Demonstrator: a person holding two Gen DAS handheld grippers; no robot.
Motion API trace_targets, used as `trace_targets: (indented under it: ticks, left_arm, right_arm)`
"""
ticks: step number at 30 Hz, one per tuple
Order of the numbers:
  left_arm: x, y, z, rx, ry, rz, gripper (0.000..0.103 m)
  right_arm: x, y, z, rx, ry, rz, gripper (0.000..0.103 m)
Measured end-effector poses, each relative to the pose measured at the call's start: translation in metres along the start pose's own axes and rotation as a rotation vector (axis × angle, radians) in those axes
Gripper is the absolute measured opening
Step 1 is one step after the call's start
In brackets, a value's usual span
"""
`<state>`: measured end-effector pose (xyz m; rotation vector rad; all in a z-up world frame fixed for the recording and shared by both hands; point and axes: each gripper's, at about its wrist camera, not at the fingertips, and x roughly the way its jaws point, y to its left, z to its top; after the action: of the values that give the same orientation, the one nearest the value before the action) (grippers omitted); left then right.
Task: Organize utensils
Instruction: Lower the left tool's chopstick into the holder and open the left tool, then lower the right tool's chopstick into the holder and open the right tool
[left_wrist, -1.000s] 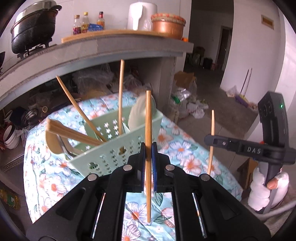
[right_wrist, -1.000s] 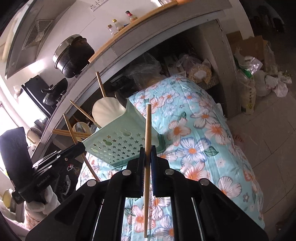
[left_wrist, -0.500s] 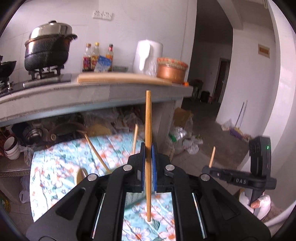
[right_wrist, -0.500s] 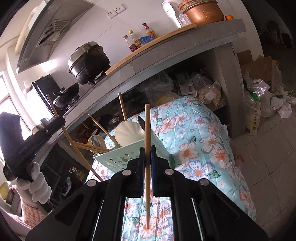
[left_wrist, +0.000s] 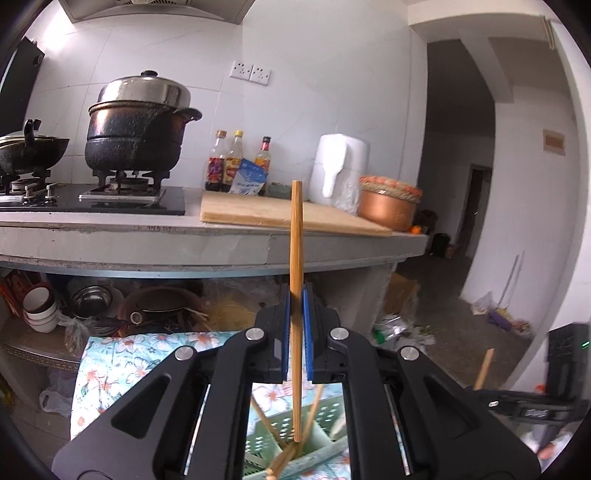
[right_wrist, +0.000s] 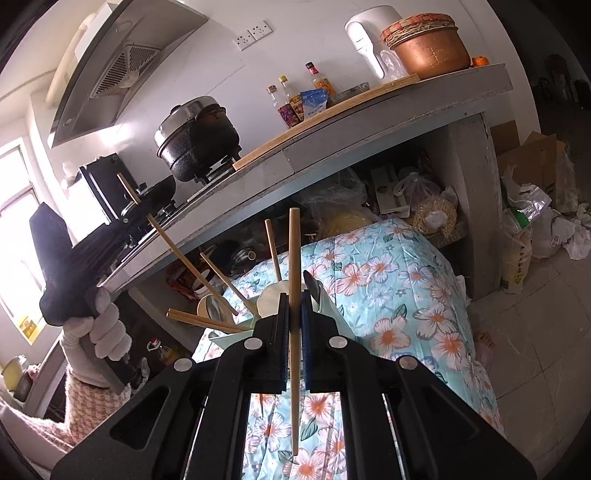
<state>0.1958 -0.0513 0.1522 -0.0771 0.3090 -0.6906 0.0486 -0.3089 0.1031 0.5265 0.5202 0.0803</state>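
Note:
My left gripper (left_wrist: 295, 299) is shut on a wooden chopstick (left_wrist: 296, 236) held upright; its lower tip hangs over the pale green utensil basket (left_wrist: 317, 446), seen below between the fingers. My right gripper (right_wrist: 294, 306) is shut on another wooden chopstick (right_wrist: 294, 251), also upright, above the flowered cloth (right_wrist: 399, 295). In the right wrist view the basket (right_wrist: 236, 338) sits just beyond the gripper, mostly hidden, with several chopsticks (right_wrist: 207, 321) and a pale spoon (right_wrist: 273, 301) sticking out. The left gripper (right_wrist: 122, 221) shows at the left there, its chopstick (right_wrist: 173, 247) slanting down towards the basket.
A grey concrete counter (left_wrist: 184, 243) carries a gas stove with a black pot (left_wrist: 136, 136), sauce bottles (left_wrist: 236, 162), a cutting board (left_wrist: 258, 214), a white kettle (left_wrist: 338, 170) and a copper pot (left_wrist: 388, 206). Bowls and pans (left_wrist: 40, 306) fill the shelf underneath. Bags (right_wrist: 528, 221) lie on the floor at right.
My left gripper has risen and tilted up, so the basket dropped to the bottom of its view. My right gripper has also lifted, still over the cloth. Both keep their chopsticks.

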Motion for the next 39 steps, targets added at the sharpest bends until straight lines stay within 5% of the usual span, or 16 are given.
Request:
trace_targets:
  ticks: [11, 15, 22, 27, 39]
  left_arm:
    - [0.046, 0.017, -0.046, -0.07, 0.097, 0.031, 0.006]
    - [0.04, 0.021, -0.049, -0.074, 0.083, 0.03, 0.027]
    - [0.015, 0.031, -0.047, -0.082, 0.034, 0.033, 0.045]
    - [-0.018, 0.041, -0.046, -0.079, -0.007, 0.028, 0.067]
    - [-0.088, 0.078, -0.079, -0.076, 0.027, 0.041, 0.083]
  right_arm:
    - [0.009, 0.005, 0.006, -0.027, 0.017, -0.026, 0.006]
    - [0.006, 0.017, 0.018, -0.062, -0.003, -0.013, 0.006]
    - [-0.005, 0.043, 0.052, -0.124, -0.076, 0.033, 0.006]
    - [-0.011, 0.066, 0.085, -0.171, -0.144, 0.077, 0.006]
    - [0.062, 0.11, 0.114, -0.32, -0.136, 0.07, 0.006]
